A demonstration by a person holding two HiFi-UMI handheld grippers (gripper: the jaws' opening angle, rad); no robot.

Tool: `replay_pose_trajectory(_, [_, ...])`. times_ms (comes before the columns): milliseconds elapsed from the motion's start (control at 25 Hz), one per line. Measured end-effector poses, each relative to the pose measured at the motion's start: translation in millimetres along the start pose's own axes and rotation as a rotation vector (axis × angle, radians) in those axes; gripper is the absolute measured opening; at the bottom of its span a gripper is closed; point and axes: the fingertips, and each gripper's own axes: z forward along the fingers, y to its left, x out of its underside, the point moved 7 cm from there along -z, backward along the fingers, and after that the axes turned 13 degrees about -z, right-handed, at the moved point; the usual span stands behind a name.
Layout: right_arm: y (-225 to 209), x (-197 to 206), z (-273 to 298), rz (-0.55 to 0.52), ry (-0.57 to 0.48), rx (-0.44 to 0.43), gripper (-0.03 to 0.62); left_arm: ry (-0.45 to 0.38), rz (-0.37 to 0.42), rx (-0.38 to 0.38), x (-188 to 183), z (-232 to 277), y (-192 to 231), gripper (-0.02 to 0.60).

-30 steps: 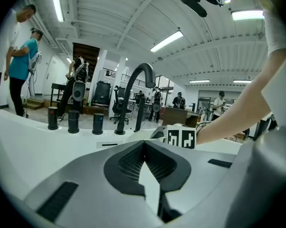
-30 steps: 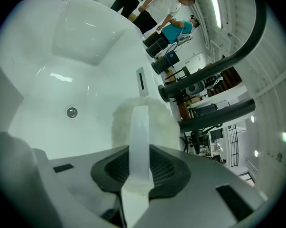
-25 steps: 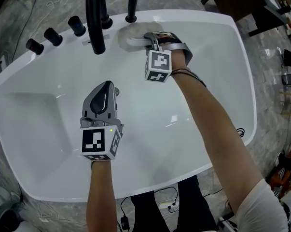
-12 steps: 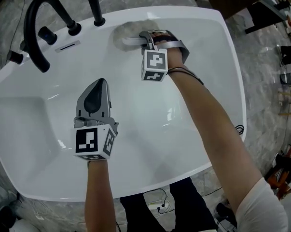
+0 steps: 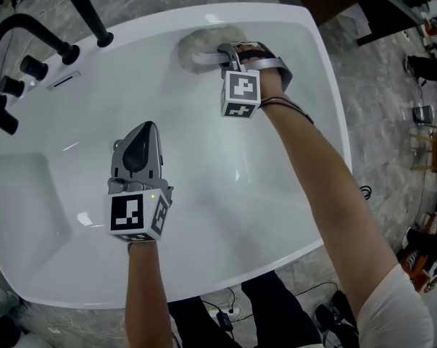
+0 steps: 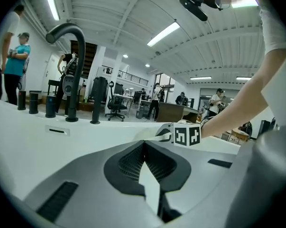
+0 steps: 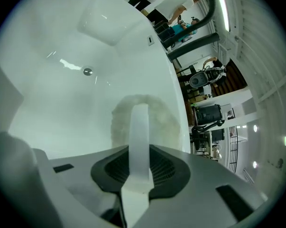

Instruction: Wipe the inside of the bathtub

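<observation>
Bathtub (image 5: 204,194) far wall, right tool (image 5: 222,54) clenched on wiper (image 5: 198,42), handle (image 7: 139,137) pointing straight ahead; left tool (image 5: 147,127) closed, empty.

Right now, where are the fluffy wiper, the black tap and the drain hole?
fluffy wiper (image 5: 196,42): head view, its fuzzy pad.
black tap (image 6: 76,80): left gripper view, its upright pipe.
drain hole (image 7: 87,71): right gripper view, its metal middle.

The bathtub (image 5: 290,194) is glossy white, the faucet (image 6: 78,80) black, the floor (image 5: 392,122) marbled grey. The left gripper (image 5: 147,127) and right gripper (image 5: 224,49) are grey with black-and-white marker cubes. The wiping pad (image 5: 200,40) is off-white.
</observation>
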Motion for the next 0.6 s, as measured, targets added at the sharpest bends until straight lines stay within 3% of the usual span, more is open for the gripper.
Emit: replay_pose_trajectory(600, [33.9, 148.1, -6.6, -0.093, 0.117, -0.05, 0.095, 0.013, -0.011, 0.007, 33.4, 46.2, -60.7, 0.008])
